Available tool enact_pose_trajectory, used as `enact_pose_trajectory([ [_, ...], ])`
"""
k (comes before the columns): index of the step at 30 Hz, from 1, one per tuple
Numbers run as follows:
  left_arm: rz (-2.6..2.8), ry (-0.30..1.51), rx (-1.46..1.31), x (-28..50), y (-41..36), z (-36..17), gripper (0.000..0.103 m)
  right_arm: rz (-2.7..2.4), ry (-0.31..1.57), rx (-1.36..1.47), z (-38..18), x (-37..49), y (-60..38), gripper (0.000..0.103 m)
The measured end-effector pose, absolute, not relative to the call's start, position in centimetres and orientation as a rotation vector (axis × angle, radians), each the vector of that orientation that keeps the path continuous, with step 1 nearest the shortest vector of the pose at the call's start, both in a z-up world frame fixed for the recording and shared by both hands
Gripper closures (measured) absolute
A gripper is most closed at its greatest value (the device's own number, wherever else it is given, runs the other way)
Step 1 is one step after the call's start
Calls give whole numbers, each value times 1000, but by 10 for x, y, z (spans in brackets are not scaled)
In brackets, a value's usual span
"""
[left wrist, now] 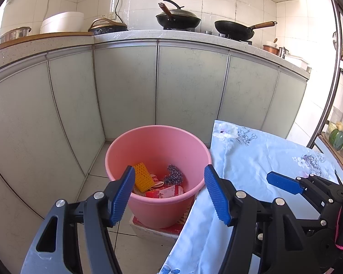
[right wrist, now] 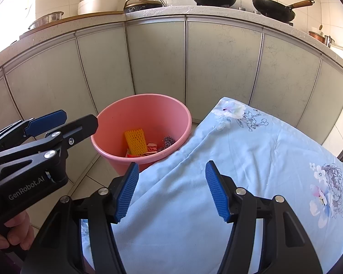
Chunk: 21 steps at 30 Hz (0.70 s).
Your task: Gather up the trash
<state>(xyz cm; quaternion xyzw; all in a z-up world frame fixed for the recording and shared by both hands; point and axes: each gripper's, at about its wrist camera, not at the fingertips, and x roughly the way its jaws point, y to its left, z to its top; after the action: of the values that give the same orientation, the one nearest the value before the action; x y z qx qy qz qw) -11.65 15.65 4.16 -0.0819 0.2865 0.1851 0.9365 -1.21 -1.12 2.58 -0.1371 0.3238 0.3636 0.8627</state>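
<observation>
A pink bucket (left wrist: 148,207) stands on the floor against the cabinets; it also shows in the right wrist view (right wrist: 116,118). Inside lie a yellow foam net (left wrist: 143,177), a steel scourer (left wrist: 173,174) and red wrappers (left wrist: 167,191). My left gripper (left wrist: 169,194) is open and empty, just above and in front of the bucket; it also shows in the right wrist view (right wrist: 79,121). My right gripper (right wrist: 171,189) is open and empty over the blue cloth; one of its fingers (left wrist: 284,182) shows in the left wrist view.
A light blue floral cloth (right wrist: 240,171) covers a surface right of the bucket and touches its rim. Pale cabinet doors (left wrist: 125,86) stand behind. The counter holds woks (left wrist: 178,19), a rice cooker (left wrist: 61,21) and pots. A red and white box (left wrist: 155,230) lies under the bucket.
</observation>
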Motion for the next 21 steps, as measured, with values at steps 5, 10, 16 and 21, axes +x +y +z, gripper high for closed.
enact_pose_trajectory([
  [5, 376, 588, -165, -116, 156, 40, 41, 761, 678, -287, 26, -12, -11, 42],
  [10, 375, 589, -163, -115, 155, 40, 41, 762, 678, -288, 25, -12, -12, 42],
  [16, 374, 592, -159, -114, 153, 40, 41, 760, 679, -290, 25, -12, -13, 42],
  [21, 368, 599, -154, -110, 151, 38, 41, 755, 683, -289, 24, -10, -17, 42],
])
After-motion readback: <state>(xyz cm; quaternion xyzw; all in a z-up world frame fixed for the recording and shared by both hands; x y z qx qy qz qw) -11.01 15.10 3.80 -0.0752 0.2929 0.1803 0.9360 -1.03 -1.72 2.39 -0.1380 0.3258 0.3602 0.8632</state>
